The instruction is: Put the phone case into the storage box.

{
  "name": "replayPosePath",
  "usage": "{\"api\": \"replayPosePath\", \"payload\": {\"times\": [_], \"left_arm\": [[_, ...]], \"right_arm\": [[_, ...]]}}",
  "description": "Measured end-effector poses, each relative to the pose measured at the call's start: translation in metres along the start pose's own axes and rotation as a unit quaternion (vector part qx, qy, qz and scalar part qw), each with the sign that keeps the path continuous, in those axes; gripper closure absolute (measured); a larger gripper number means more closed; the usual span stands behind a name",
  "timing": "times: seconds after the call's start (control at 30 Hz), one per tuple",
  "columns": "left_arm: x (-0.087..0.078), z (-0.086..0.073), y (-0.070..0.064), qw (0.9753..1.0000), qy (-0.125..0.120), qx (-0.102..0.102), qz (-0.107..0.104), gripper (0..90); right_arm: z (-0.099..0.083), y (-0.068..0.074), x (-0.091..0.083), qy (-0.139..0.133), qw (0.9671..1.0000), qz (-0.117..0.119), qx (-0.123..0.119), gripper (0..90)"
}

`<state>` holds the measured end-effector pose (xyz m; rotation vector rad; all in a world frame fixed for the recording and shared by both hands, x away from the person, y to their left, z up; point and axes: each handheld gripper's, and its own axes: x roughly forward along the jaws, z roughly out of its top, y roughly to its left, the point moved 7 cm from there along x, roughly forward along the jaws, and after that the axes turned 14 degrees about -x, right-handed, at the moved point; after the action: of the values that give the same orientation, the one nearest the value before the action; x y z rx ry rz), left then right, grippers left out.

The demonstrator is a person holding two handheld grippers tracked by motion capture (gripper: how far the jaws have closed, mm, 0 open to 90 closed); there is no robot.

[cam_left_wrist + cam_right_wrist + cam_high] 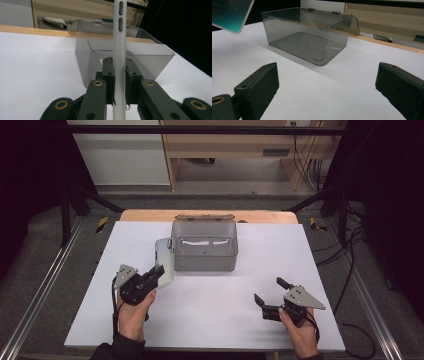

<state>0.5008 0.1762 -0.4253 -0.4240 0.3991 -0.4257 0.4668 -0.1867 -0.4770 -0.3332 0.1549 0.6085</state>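
The left gripper [159,271] holds a phone [164,261] by its lower end, its jaws closed flat against the phone's two faces. In the left gripper view the phone [119,62] runs up between the two black jaws edge-on, a thin pale side with two dark buttons near the top. From above, the phone is lifted off the white tabletop [210,320] and sits just beside the left wall of a clear grey box [204,246]; whether it touches that wall cannot be told. The phone's upper end reaches up to about the level of the box's rim.

The box stands near the middle of the far edge of the tabletop, open, with its hinged lid tipped back toward that far edge. In the right gripper view the box [308,35] looks bare inside, its floor showing through the tinted walls, and a corner of the phone [232,13] hangs at the upper left with a dark, greenish face.

The right gripper [267,292] is near the right part of the near edge of the tabletop, well apart from the box. Its jaws are spread wide and hold nothing, with bare tabletop between them in its own view. Each gripper is held by one of the person's hands, coming in from the near edge.
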Motion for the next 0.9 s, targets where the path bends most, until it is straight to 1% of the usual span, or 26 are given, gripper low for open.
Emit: {"api": "replayPosePath", "payload": {"times": [0.03, 0.07, 0.1, 0.13, 0.17, 0.2, 0.27, 0.33, 0.37, 0.4, 0.47, 0.53, 0.67, 0.7, 0.77, 0.83, 0.9], "left_arm": [[0.002, 0.004, -0.003, 1.0000, 0.007, -0.001, -0.002, 81.0], [0.002, 0.004, -0.003, 1.0000, 0.007, -0.001, -0.002, 81.0], [0.008, 0.012, -0.008, 0.9998, 0.018, -0.009, -0.005, 81.0], [0.008, 0.012, -0.008, 0.9998, 0.018, -0.009, -0.005, 81.0], [0.014, 0.020, -0.011, 0.9995, 0.027, -0.013, -0.001, 80.9], [0.017, 0.025, -0.013, 0.9994, 0.031, -0.010, 0.004, 81.0], [0.024, 0.033, -0.016, 0.9991, 0.039, -0.015, 0.008, 80.9], [0.026, 0.036, -0.017, 0.9989, 0.042, -0.018, 0.009, 80.9], [0.033, 0.042, -0.019, 0.9984, 0.050, -0.023, 0.014, 80.9], [0.036, 0.046, -0.020, 0.9981, 0.054, -0.023, 0.017, 80.9], [0.043, 0.053, -0.022, 0.9975, 0.063, -0.018, 0.028, 80.9], [0.049, 0.058, -0.023, 0.9966, 0.071, -0.024, 0.034, 80.9], [0.064, 0.072, -0.026, 0.9954, 0.079, -0.031, 0.044, 80.9], [0.064, 0.072, -0.026, 0.9954, 0.079, -0.031, 0.044, 80.9], [0.072, 0.079, -0.026, 0.9949, 0.081, -0.031, 0.052, 80.9], [0.083, 0.086, -0.027, 0.9942, 0.083, -0.038, 0.056, 80.9], [0.091, 0.090, -0.028, 0.9940, 0.085, -0.028, 0.063, 80.9]], "right_arm": [[-0.001, -0.001, 0.000, 0.000, 1.0000, -0.001, -0.001, 5.3], [-0.002, -0.001, 0.000, 0.001, 1.0000, -0.004, -0.004, 5.4], [-0.002, -0.001, -0.001, 0.000, 1.0000, -0.004, -0.009, 5.4], [-0.002, -0.001, -0.001, 0.000, 1.0000, -0.004, -0.009, 5.4], [-0.002, -0.003, -0.004, -0.007, 0.9999, -0.006, -0.013, 5.5], [-0.001, -0.003, -0.005, -0.009, 0.9999, -0.004, -0.012, 5.5], [-0.002, -0.005, -0.007, -0.010, 0.9998, -0.009, -0.016, 5.7], [-0.003, -0.004, -0.008, -0.012, 0.9998, -0.007, -0.017, 5.7], [-0.003, -0.003, -0.008, -0.012, 0.9997, -0.007, -0.019, 5.7], [-0.003, -0.002, -0.008, -0.012, 0.9997, -0.005, -0.019, 5.7], [-0.003, 0.000, -0.007, -0.010, 0.9996, -0.001, -0.027, 5.7], [-0.003, 0.002, -0.006, -0.011, 0.9996, 0.001, -0.027, 5.7], [-0.003, 0.002, -0.008, -0.013, 0.9995, -0.001, -0.029, 5.7], [-0.003, 0.002, -0.008, -0.013, 0.9995, -0.001, -0.029, 5.7], [-0.003, 0.002, -0.008, -0.012, 0.9995, -0.001, -0.029, 5.7], [-0.004, 0.002, -0.007, -0.011, 0.9995, -0.001, -0.028, 5.7], [-0.004, 0.003, -0.007, -0.012, 0.9995, -0.001, -0.028, 5.7]]}}
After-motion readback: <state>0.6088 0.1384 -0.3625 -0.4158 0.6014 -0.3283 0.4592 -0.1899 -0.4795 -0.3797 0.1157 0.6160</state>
